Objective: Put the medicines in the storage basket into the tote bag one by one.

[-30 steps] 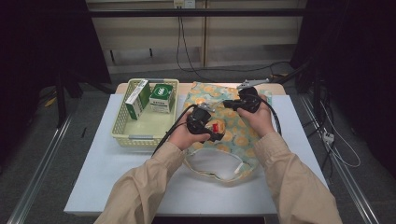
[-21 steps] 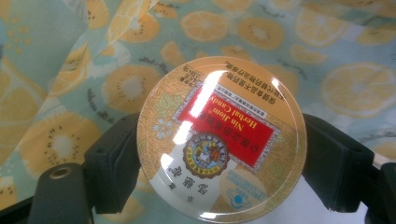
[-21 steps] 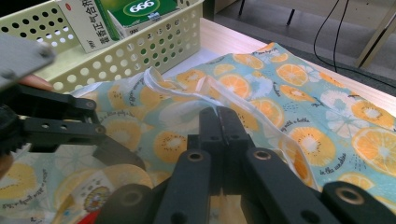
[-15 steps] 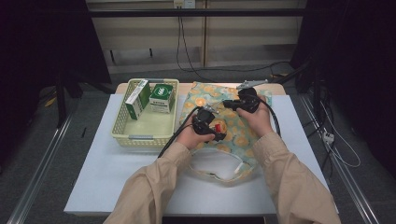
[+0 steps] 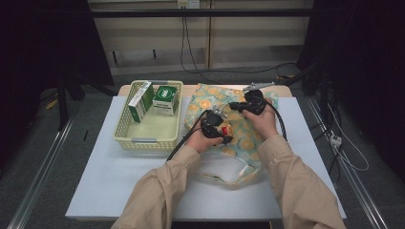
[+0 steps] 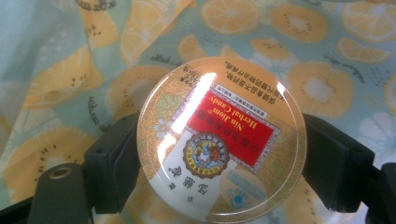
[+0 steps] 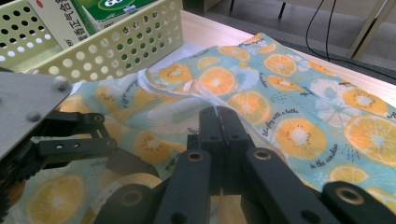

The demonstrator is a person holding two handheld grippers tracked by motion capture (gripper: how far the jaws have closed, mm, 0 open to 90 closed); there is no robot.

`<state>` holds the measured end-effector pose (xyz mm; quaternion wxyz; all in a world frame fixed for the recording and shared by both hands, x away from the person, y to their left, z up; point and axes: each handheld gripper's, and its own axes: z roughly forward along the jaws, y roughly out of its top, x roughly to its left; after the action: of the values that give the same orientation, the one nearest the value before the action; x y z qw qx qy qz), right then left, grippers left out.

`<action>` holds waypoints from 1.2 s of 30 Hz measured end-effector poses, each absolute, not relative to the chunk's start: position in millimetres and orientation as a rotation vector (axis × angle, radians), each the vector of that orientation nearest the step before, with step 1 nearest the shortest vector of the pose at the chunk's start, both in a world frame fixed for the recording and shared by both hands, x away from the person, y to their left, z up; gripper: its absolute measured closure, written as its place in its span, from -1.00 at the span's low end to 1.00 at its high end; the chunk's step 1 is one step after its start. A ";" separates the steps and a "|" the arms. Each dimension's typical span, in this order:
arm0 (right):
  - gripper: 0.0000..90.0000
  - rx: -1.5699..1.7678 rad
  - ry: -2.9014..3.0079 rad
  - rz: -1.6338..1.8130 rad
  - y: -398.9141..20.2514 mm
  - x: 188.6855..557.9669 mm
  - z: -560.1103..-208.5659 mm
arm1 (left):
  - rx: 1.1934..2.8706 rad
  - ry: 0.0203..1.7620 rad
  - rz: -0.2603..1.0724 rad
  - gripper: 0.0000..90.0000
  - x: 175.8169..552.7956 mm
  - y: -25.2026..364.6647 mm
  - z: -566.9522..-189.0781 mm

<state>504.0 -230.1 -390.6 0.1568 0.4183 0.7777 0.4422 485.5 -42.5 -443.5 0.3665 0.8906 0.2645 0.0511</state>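
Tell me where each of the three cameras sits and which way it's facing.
High view: above the person's side, looking forward and down on the table; forearms and both grippers show.
Left gripper view: rides the left gripper, looking down; its fingers clamp a round tin.
Right gripper view: rides the right gripper, low, facing the basket; shut on fabric.
All share the fruit-print bag.

You have a round, flat candy tin with a clear lid and red-and-gold herbal candy label (image 6: pixel 219 140) clamped by its rim, face up toward your left camera, just above the fabric. The pale blue cloth bag printed with orange and kiwi slices (image 5: pixel 248 138) lies flat, rumpled, on the tabletop, its edge pinched.
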 end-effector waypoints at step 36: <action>1.00 1.153 2.240 1.280 -222.9 493.4 -378.1 | 2.421 0.645 -0.004 1.00 460.6 -28.0 -432.5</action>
<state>493.4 -222.9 -378.1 0.1575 0.4028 0.7828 0.4473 460.6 -28.0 -432.5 0.3129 0.9177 0.2447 -0.0017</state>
